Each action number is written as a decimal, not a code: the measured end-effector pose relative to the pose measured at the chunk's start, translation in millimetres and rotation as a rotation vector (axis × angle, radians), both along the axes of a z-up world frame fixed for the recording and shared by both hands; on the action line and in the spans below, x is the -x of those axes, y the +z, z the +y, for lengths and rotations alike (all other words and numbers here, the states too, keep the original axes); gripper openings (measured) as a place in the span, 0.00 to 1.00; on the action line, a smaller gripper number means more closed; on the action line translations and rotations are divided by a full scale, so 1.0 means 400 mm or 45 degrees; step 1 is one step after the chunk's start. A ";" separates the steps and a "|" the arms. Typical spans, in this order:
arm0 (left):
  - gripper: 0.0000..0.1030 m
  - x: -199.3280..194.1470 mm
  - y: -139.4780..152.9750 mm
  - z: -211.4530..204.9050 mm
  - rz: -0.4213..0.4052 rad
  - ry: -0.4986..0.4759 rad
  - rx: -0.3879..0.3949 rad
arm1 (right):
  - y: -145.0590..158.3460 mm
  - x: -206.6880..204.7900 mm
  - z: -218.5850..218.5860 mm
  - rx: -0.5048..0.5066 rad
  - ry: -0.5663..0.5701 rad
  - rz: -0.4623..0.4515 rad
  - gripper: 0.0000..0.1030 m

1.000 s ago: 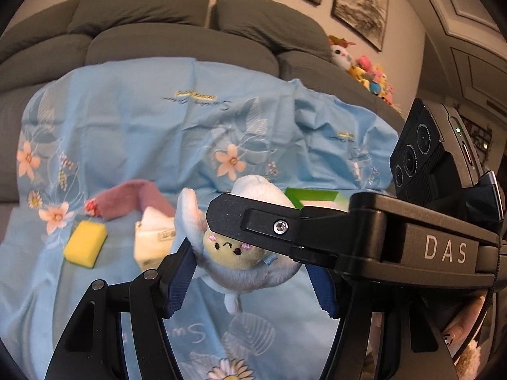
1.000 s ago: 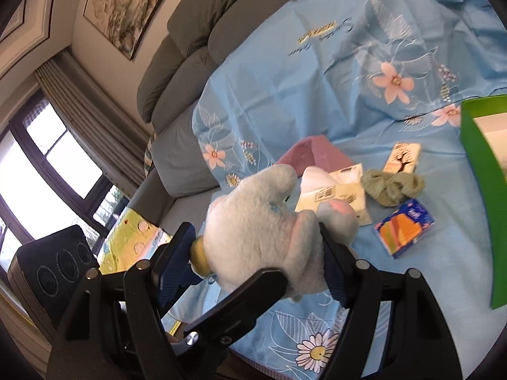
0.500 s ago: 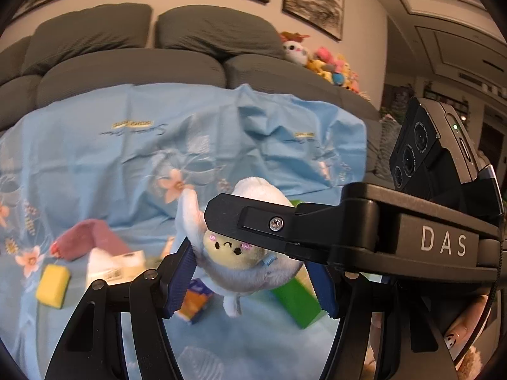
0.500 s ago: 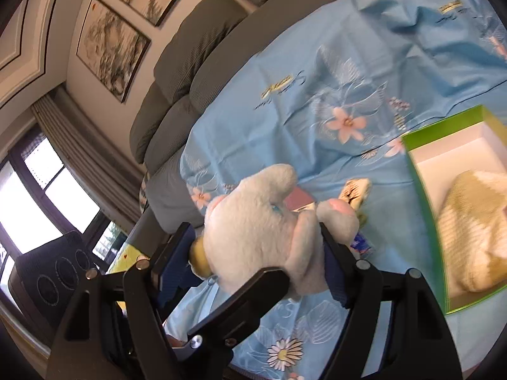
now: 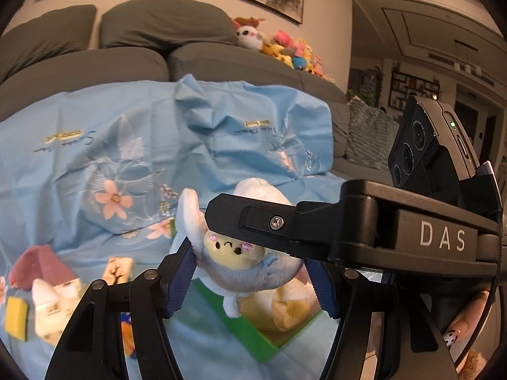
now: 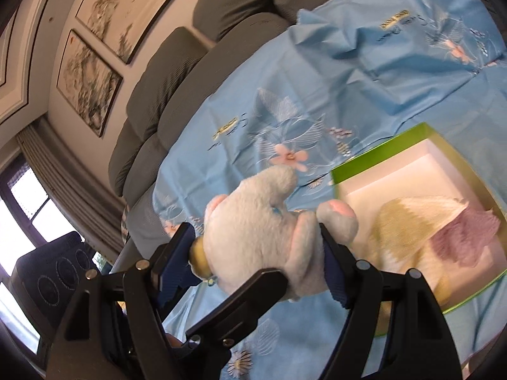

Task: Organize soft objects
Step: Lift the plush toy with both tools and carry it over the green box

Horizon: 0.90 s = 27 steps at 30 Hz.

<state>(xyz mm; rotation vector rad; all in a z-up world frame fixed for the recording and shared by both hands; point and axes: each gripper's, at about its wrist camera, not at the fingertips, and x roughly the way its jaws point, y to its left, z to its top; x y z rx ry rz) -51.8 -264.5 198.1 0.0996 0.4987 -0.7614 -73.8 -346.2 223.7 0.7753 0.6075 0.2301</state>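
Both tongs carrying one plush toy toward the green box

Left tongs and right tongs both clamp the pale-blue plush toy, left of centre; best centred above the green box at right, clear of its knitted cloth, before both let go.

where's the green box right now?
The green box lies on the blue floral sheet, on the right of the right wrist view, just beyond the plush toy both grippers hold. A knitted piece lies inside.
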 end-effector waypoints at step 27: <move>0.65 -0.151 -0.164 -0.173 0.269 -0.145 -0.099 | -0.193 -0.088 -0.194 -0.024 -0.193 0.279 0.73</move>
